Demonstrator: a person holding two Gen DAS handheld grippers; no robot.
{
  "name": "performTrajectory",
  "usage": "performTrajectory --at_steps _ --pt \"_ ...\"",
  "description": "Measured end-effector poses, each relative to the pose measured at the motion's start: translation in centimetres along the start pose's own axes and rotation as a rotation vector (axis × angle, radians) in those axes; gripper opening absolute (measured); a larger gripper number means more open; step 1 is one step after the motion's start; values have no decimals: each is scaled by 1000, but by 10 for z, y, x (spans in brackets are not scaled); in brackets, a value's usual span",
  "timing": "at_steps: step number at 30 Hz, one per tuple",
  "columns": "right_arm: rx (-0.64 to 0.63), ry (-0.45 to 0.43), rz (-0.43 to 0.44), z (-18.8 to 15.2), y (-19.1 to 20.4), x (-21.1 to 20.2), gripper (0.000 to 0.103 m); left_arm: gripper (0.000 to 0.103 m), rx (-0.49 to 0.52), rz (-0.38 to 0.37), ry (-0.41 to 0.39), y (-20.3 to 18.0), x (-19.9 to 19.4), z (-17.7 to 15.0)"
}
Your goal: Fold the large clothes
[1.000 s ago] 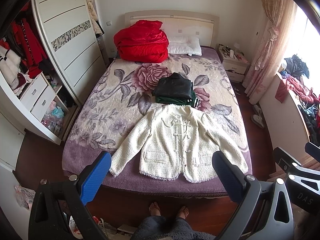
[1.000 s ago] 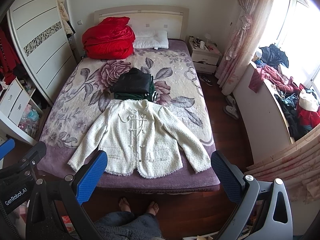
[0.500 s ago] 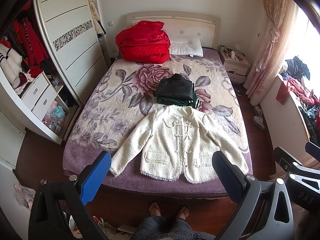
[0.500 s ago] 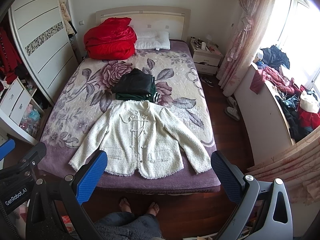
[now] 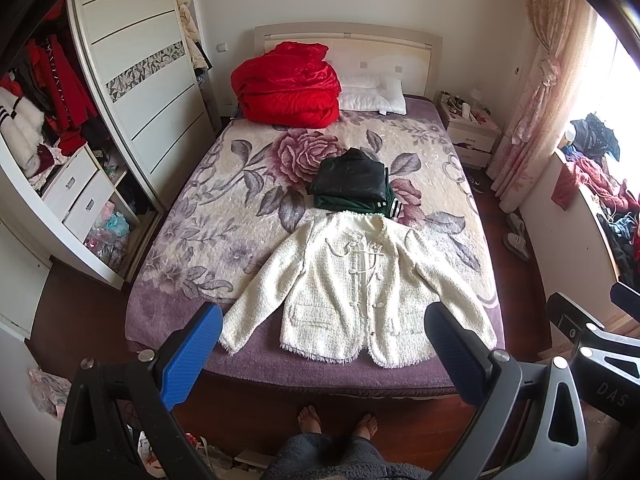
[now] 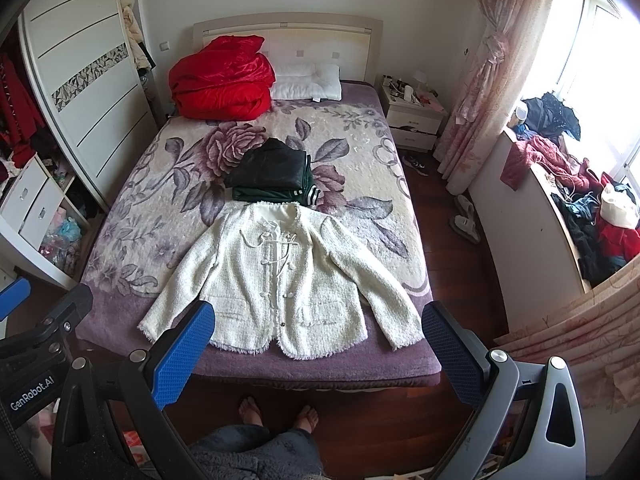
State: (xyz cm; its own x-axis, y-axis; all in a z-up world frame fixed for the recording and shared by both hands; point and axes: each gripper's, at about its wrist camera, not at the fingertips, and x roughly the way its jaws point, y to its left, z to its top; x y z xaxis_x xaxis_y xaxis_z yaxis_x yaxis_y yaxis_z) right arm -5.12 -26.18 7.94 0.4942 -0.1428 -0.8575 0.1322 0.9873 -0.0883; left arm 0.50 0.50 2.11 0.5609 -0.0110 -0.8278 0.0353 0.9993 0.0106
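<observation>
Floral bed (image 5: 248, 184), cream jacket (image 5: 352, 288) flat, hem partly hidden behind wide-open, empty left hand-held gripper (image 5: 320, 352) and right hand-held gripper (image 6: 316, 352)

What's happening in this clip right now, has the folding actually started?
Not yet. A person stands barefoot at the foot of the bed, holding the left tool and right tool up in front of them, both open and empty. A cream tweed jacket lies face up and spread flat near the bed's foot, sleeves angled outward, untouched. Behind it sits a stack of folded dark clothes, apparently finished. A red quilt and a pillow sit by the headboard.
</observation>
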Motion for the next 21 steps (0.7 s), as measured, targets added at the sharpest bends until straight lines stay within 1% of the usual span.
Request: performTrajectory --at_steps 7,8,21 --pt "2 1 0 -1 0 0 103 103 -1 -2 0 2 -2 4" --pt "0 1 1 10 12 -11 103 103 -2 -1 -1 2 -2 3" --pt "-2 0 1 13 16 -11 103 103 5 -4 3 -1 1 11"
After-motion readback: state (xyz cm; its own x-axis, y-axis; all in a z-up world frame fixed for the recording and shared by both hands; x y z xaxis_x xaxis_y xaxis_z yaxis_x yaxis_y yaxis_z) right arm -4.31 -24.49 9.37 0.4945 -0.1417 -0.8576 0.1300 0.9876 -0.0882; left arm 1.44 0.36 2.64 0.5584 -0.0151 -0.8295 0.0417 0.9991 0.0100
